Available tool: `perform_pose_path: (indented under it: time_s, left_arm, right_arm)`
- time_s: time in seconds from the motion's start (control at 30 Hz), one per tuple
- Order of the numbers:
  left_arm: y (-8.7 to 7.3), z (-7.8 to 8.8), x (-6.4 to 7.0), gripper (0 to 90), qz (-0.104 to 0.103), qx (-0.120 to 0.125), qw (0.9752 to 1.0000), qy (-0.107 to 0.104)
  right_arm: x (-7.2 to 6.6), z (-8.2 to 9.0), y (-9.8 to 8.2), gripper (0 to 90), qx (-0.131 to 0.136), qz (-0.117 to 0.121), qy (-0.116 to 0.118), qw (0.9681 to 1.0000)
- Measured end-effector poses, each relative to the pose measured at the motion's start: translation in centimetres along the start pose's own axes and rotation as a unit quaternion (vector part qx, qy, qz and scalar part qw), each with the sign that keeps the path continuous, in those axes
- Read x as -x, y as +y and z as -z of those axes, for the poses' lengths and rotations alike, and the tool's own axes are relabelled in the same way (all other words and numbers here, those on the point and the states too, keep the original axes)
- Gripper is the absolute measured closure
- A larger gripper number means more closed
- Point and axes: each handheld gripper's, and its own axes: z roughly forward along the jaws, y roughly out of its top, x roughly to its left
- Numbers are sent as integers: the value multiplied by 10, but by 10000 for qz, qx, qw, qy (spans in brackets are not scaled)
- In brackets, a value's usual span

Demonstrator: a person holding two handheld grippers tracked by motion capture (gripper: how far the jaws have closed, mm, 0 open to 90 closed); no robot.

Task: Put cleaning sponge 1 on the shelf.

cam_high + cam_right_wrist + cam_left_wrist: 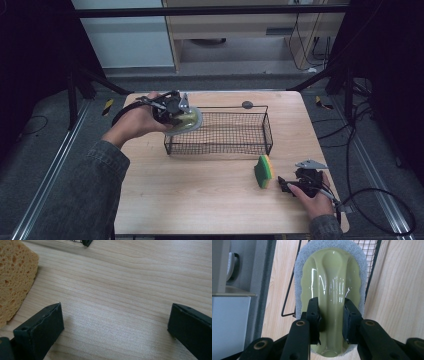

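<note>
Left gripper view: the left gripper (331, 317) is clamping a green-handled scrubbing pad (332, 277) beside the wire basket (372, 267); the right gripper (115, 322) is gaping wide, holding nothing.

The scrubber (332, 285) is a glossy olive-green oval with a raised ridge down its middle, backed by a pale grey scouring pad that rims it. It sits clamped by that ridge, lifted at the left end of the wire basket (220, 134), left of centre in the high view.
</note>
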Motion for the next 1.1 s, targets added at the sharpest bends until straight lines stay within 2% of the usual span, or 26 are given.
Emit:
perform_pose_path:
  time_s: [0.17, 0.33, 0.57, 0.6, 0.63, 0.73, 0.8, 0.83, 1.1]
  left_arm:
    - [2, -10, 1, 707, -122, -36, 9999, 33]
    - [10, -14, 3, 706, -184, -53, 9998, 9]
    - [20, -23, 9, 707, -372, -125, 9992, 29]
    - [21, -24, 10, 707, -343, -169, 9993, 12]
    - [22, -24, 9, 707, -430, -210, 9988, 42]
    - [22, -28, 11, 707, -400, -247, 9989, 35]
    - [22, -31, 11, 707, -499, -267, 9984, 86]
    - [21, -33, 13, 707, -470, -219, 9986, 86]
    - [14, -43, 14, 707, -416, -297, 9987, -59]
  right_arm:
    - [0, 0, 0, 5, 1, -1, -1, 10000]
    - [0, 0, 0, 5, 1, 0, -4, 10000]
    - [0, 0, 0, 5, 2, 1, -4, 10000]
    - [0, 0, 0, 5, 2, 1, -3, 10000]
    - [0, 0, 0, 5, 8, 10, -1, 10000]
    - [0, 0, 0, 5, 7, 8, 0, 10000]
    - [0, 0, 0, 5, 3, 3, -4, 10000]
    - [0, 0, 0, 5, 2, 1, -3, 10000]
    - [0, 0, 0, 5, 4, -1, -3, 10000]
